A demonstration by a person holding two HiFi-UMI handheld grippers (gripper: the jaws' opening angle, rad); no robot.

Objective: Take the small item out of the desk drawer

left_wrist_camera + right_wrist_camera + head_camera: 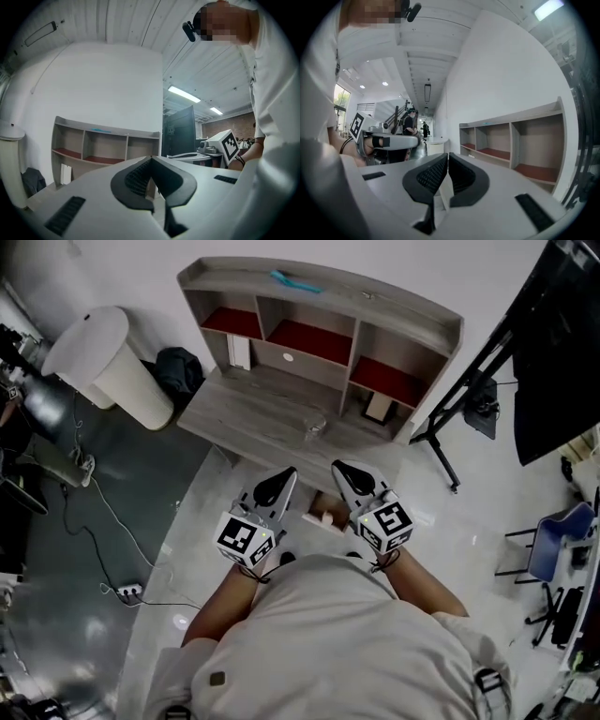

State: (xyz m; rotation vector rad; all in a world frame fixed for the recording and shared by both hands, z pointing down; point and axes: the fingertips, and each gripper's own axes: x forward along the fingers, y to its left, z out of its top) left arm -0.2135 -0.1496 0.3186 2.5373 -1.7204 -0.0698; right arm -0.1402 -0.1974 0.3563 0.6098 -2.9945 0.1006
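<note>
Our left gripper (287, 476) and right gripper (340, 469) had their jaws squeezed tight together. Only the head view showed the white bin (103, 362), at ten o'clock from the desk (253, 413).

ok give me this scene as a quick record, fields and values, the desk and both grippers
desk: grey desk against the wall, with a shelf hutch on it
hutch: three open compartments with red floors
hutch top: teal item
desk top: small clear thing, kind unclear
left gripper: jaws together, nothing between them
right gripper: jaws together, nothing held
gripper position: both at the desk's front edge, side by side
beside desk: white bin, dark bag
</note>
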